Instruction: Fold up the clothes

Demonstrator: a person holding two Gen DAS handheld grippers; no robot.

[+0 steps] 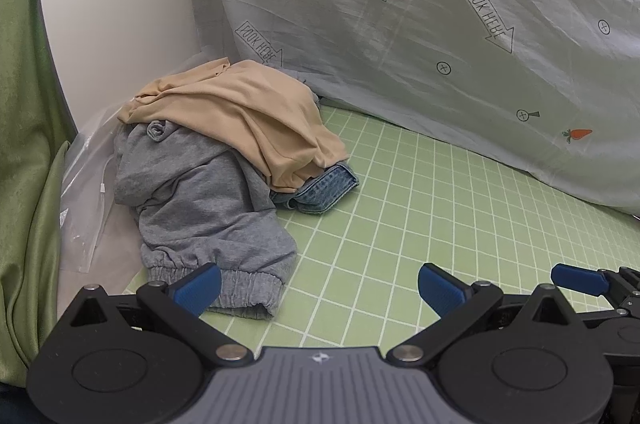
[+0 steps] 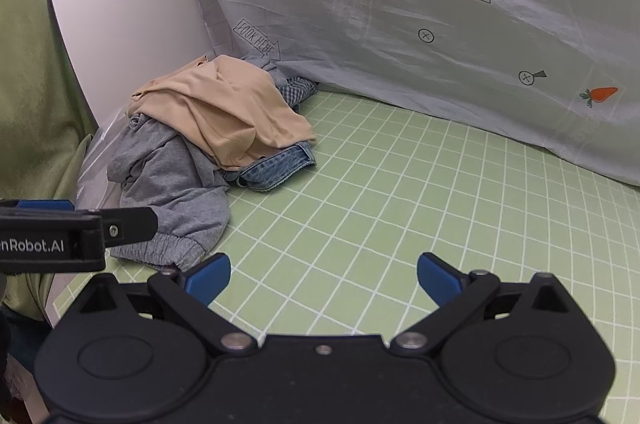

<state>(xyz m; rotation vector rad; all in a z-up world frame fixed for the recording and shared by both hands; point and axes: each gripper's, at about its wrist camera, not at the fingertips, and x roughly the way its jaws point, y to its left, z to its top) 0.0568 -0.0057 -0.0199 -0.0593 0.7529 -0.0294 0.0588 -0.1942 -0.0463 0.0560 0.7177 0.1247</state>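
- Covering the tabletop is a green mat (image 2: 380,184) with a white grid, and most of it lies bare to the right of the pile of clothes (image 1: 216,160).
- Behind the mat hangs a pale grey sheet (image 1: 440,4) printed with carrots and arrows; its lower edge meets the mat on a slant just behind the pile.
- A white panel (image 1: 120,4) stands behind the pile on the left, with a green curtain (image 1: 24,144) further left and a clear plastic bag (image 1: 88,184) tucked against the pile's left side.
- The pile sits in the far left corner of the mat: a beige top (image 1: 240,112) lies over grey sweatpants (image 1: 200,204), and a bit of blue jeans (image 1: 324,188) pokes out at the pile's right edge.
- The elastic cuff of the sweatpants reaches closest to the viewer, just ahead of the left claw (image 1: 318,288).
- The left claw is spread wide and holds nothing, hovering near the front of the pile.
- The right claw (image 2: 323,278) is also spread wide and empty, over bare mat to the right of the pile.
- The front and right parts of the mat are free.
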